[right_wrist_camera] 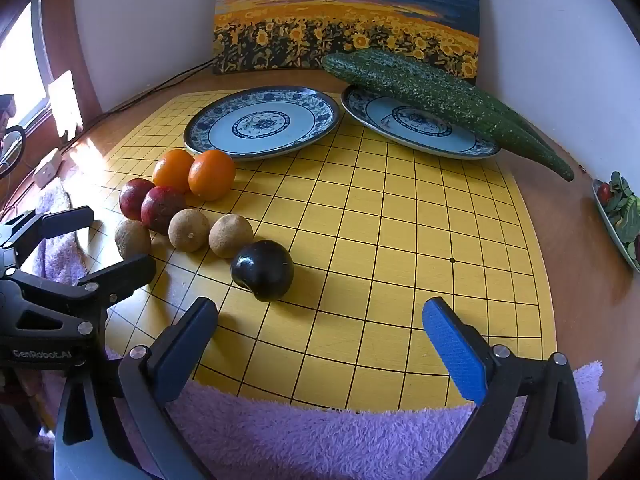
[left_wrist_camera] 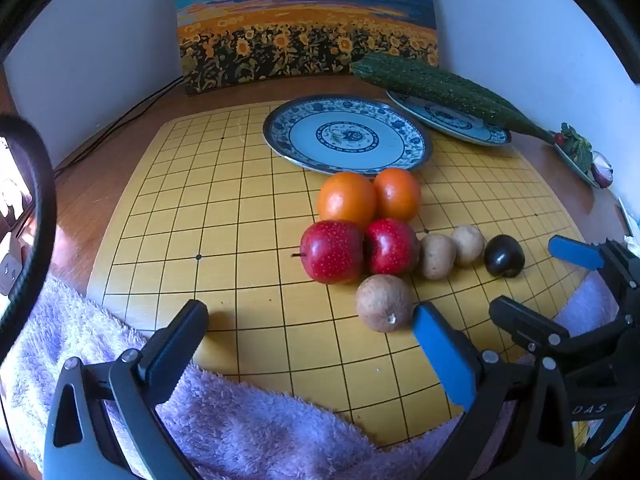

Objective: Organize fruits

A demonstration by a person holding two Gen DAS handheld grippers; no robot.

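Both tongs are held low over the towel (right_wrist_camera: 320, 436), jaws apart, empty: left gripper (left_wrist_camera: 310, 328), right gripper (right_wrist_camera: 320, 320). Fruits are clustered on the Go board (right_wrist_camera: 400, 240) before the empty plate (right_wrist_camera: 262, 122). A salad dish (right_wrist_camera: 618, 216) is seen more fully from the right wrist.

Sunflower painting (left_wrist_camera: 306, 20), purple towel (right_wrist_camera: 320, 440)

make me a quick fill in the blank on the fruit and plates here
1. The cucumbers lie across the ____ plate.
2. The number of oranges on the board is ____.
3. The fruit nearest the right claw is the ____ plum.
4. Both claws, including the left claw, are ____ and hold nothing.

Missing words: right; two; dark; open
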